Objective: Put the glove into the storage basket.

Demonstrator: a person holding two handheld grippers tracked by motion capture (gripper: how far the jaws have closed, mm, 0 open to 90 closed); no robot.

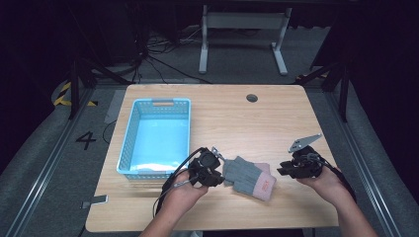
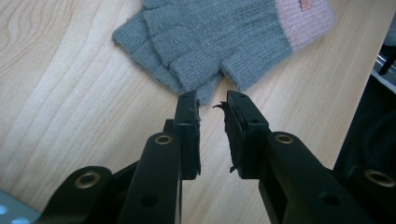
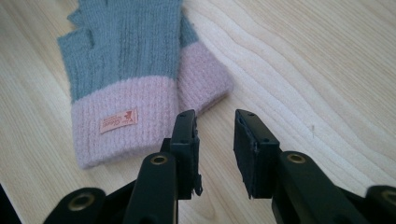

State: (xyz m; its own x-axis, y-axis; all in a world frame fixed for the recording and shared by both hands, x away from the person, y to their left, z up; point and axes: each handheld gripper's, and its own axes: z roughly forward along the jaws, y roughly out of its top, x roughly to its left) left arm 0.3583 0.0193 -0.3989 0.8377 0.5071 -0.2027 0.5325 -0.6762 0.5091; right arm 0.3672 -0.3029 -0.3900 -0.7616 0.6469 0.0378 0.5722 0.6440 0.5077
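Ideally, both spread grippers, left point(image 2: 212, 100) and right point(image 3: 215, 119), pinch both layers of the gloves point(image 1: 249, 177) before lifting toward the basket point(image 1: 129, 129).

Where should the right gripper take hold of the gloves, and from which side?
Grip the pink cuff of the gloves, coming in low from the right gripper side. The cuff faces it, thick and doubled, and the jaws are open just short of its edge.

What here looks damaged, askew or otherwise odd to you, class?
The left gripper has frayed padding: black shreds curl off the inner face of one jaw. The gloves lie stacked slightly askew, cuffs not lined up. The blue basket sits straight.
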